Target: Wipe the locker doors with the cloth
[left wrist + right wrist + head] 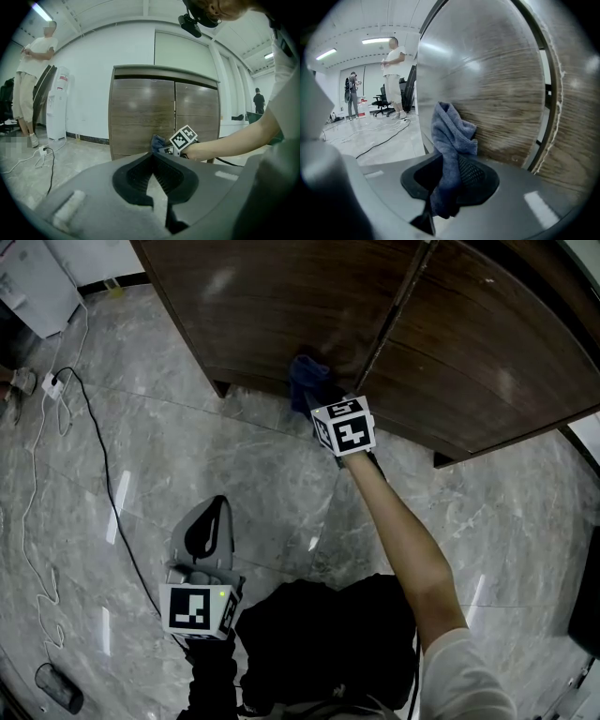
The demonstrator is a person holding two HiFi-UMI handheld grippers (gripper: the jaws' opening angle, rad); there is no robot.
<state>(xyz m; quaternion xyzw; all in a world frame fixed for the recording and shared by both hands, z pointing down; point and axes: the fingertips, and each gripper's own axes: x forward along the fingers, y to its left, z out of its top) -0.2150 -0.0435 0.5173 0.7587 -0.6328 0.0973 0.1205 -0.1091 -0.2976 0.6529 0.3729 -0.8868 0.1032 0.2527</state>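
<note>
The grey marble-tiled floor (234, 474) carries the dark wooden locker (309, 306), which stands on short feet, and a white boxy unit (37, 287) well apart from it at the far left. A black cable (108, 493) snakes across the tiles from a white plug block (52, 385). A thin white cord (24, 521) loops alongside it, and a small dark object (58, 688) lies near the bottom-left corner.

Dim frames; ceiling strip lights (41, 11) glare on locker doors (309, 306); fisheye-warped, vignetted edges.
</note>
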